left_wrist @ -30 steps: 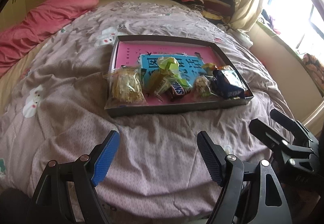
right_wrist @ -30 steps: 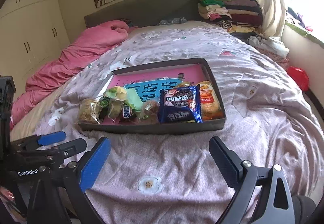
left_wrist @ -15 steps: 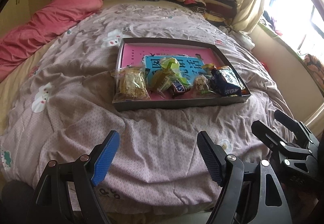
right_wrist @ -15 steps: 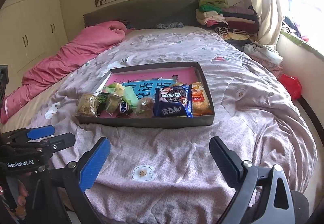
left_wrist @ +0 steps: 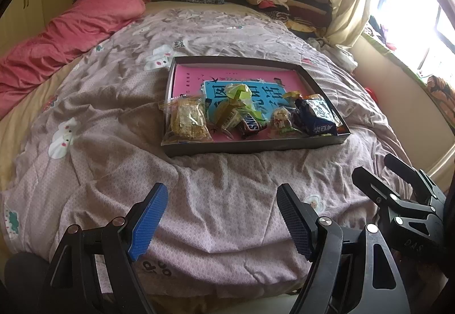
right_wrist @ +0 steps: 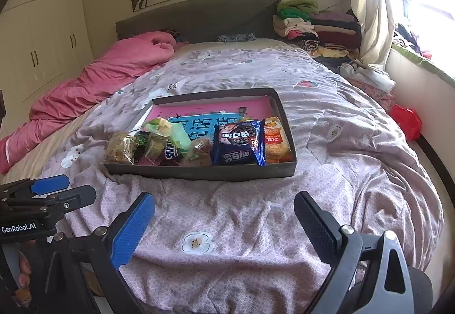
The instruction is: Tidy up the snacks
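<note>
A shallow dark box [left_wrist: 256, 146] [right_wrist: 199, 172] with a pink and blue floor lies on the bed. Along its near edge sit a clear bag of yellowish snacks [left_wrist: 189, 120] [right_wrist: 121, 147], a green wrapper [left_wrist: 239, 95] [right_wrist: 167, 128], a Snickers bar [left_wrist: 251, 125] [right_wrist: 170, 152], a small round sweet [left_wrist: 281, 123] [right_wrist: 199, 153], a blue biscuit pack [left_wrist: 315, 115] [right_wrist: 239, 143] and an orange pack [right_wrist: 275, 140]. My left gripper [left_wrist: 221, 214] is open and empty, well short of the box. My right gripper [right_wrist: 224, 220] is open and empty too, also short of it.
A mauve patterned quilt [left_wrist: 113, 129] covers the bed. A pink duvet [left_wrist: 71, 35] lies along the left side. Folded clothes [right_wrist: 312, 27] are stacked at the headboard's right. A curtain [right_wrist: 372, 10] and window ledge run along the right. A red bag [right_wrist: 406, 120] sits by the wall.
Both grippers have drawn back from the box, which now looks smaller and farther off in each view. Their jaws stay as wide as before.
</note>
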Demonstrator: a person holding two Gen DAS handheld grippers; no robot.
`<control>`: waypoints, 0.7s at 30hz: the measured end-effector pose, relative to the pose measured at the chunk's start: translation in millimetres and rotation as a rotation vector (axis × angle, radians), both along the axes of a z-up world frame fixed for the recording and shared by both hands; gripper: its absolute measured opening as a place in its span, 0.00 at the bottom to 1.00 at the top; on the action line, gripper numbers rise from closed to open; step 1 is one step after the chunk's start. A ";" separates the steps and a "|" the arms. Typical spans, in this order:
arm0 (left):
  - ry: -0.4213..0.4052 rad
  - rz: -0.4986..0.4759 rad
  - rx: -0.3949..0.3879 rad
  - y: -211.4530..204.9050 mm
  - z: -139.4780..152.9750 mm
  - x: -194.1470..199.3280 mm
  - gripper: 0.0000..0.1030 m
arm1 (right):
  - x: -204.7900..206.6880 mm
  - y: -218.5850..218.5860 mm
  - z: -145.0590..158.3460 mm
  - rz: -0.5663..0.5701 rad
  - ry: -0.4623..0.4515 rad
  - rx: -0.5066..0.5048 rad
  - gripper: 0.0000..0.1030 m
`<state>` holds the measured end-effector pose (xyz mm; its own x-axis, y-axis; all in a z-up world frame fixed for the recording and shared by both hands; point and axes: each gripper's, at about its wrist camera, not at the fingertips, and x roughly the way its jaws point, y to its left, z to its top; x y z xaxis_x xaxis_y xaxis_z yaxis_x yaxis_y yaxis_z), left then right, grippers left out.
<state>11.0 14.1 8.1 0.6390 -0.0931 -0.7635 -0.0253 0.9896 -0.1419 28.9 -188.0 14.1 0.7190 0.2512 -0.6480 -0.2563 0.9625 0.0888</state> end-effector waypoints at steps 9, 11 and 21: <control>-0.001 0.001 0.002 -0.4 0.2 -0.3 0.78 | 0.1 -0.9 -0.1 0.000 0.001 0.001 0.96; 0.000 0.002 0.002 -0.4 0.5 -0.7 0.78 | 0.1 -0.8 -0.2 0.000 0.000 0.001 0.96; 0.001 0.001 0.011 -0.8 0.6 -1.4 0.78 | 0.1 -1.3 -0.3 -0.001 0.001 0.001 0.96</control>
